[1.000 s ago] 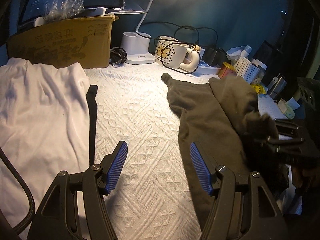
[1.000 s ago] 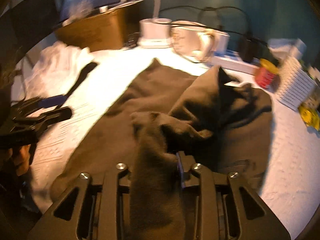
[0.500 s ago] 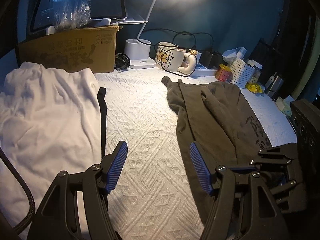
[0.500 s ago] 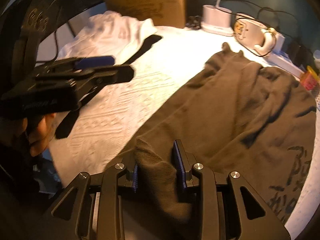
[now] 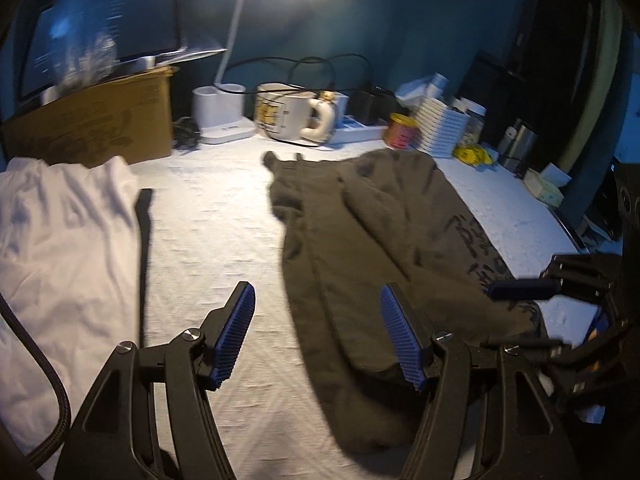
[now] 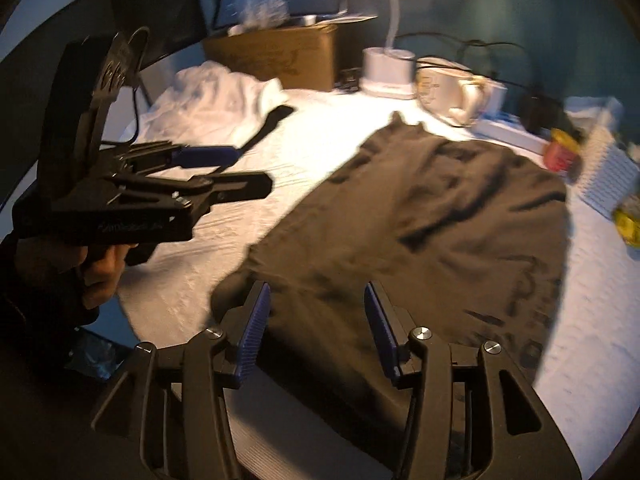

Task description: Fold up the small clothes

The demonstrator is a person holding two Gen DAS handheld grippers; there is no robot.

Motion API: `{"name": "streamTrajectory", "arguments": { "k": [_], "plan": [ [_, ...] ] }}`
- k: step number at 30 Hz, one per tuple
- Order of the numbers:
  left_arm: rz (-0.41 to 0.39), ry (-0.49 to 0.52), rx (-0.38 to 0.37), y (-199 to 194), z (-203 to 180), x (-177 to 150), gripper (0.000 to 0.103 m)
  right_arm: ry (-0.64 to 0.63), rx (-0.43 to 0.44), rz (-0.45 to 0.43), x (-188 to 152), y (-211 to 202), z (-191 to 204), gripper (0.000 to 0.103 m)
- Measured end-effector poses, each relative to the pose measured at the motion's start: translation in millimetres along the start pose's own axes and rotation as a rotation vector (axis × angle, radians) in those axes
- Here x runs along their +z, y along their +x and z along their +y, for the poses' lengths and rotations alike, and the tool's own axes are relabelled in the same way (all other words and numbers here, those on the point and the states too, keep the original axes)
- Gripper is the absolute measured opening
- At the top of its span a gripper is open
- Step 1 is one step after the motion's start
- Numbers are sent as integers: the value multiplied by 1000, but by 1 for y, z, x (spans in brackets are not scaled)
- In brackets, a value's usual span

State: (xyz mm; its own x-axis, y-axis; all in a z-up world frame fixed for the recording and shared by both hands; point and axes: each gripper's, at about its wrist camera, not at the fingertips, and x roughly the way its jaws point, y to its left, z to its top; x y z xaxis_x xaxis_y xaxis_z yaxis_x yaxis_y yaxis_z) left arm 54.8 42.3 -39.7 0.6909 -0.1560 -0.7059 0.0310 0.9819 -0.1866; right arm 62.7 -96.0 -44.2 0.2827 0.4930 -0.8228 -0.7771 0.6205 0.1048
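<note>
Working under a bright lamp against a dark teal wall, you had a tabletop (image 5: 208, 216) covered by a white quilted cloth, with a cardboard box (image 5: 92, 124), a monitor (image 5: 108, 36), a cartoon mug (image 5: 288, 116) and tangled cables crowded along its far edge. Your task's thing, an olive-brown garment (image 5: 360, 240), lay spread flat on the right half of that cloth, its long axis running from the near edge away toward the mug, the narrow end with two small tabs pointing at the far clutter and dark lettering near its right side. A white garment (image 5: 60, 240) sat rumpled well apart on the left, a black strap beside it. Your left tongs (image 5: 318, 336) were spread above bare cloth just beside the olive piece, pinching nothing. Your right tongs (image 6: 316, 328) had just been opening; they stood spread over the garment's near edge, the fabric beneath them but not pressed between the pads.
</note>
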Motion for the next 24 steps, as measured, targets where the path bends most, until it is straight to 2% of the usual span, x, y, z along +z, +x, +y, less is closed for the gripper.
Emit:
{"name": "streamTrajectory", "arguments": {
  "k": [8,11,12,13,14,16,21,24],
  "plan": [
    [33,79,-104,16,-44,-5,65,165,-158,-28,-37,-27,-65,52],
    [59,104,-96,27,-50,-11,65,249,-204,-16,-61,-29,-93,52],
    [85,101,-85,34,-50,-14,61,273,-227,-5,-70,-28,-101,52],
    [102,97,-80,39,-49,-18,42,301,-237,6,-79,-27,-108,52],
    [125,94,-75,45,-49,-22,32,320,-236,10,-85,-26,-112,52],
    [145,86,-45,49,-47,-29,3,372,-217,15,-100,-25,-120,52],
    [123,64,-20,30,-42,-37,0,346,-170,8,-114,-20,-105,52],
    [126,86,20,22,-43,-42,0,315,-148,0,-114,-15,-87,42]
  ]
}}
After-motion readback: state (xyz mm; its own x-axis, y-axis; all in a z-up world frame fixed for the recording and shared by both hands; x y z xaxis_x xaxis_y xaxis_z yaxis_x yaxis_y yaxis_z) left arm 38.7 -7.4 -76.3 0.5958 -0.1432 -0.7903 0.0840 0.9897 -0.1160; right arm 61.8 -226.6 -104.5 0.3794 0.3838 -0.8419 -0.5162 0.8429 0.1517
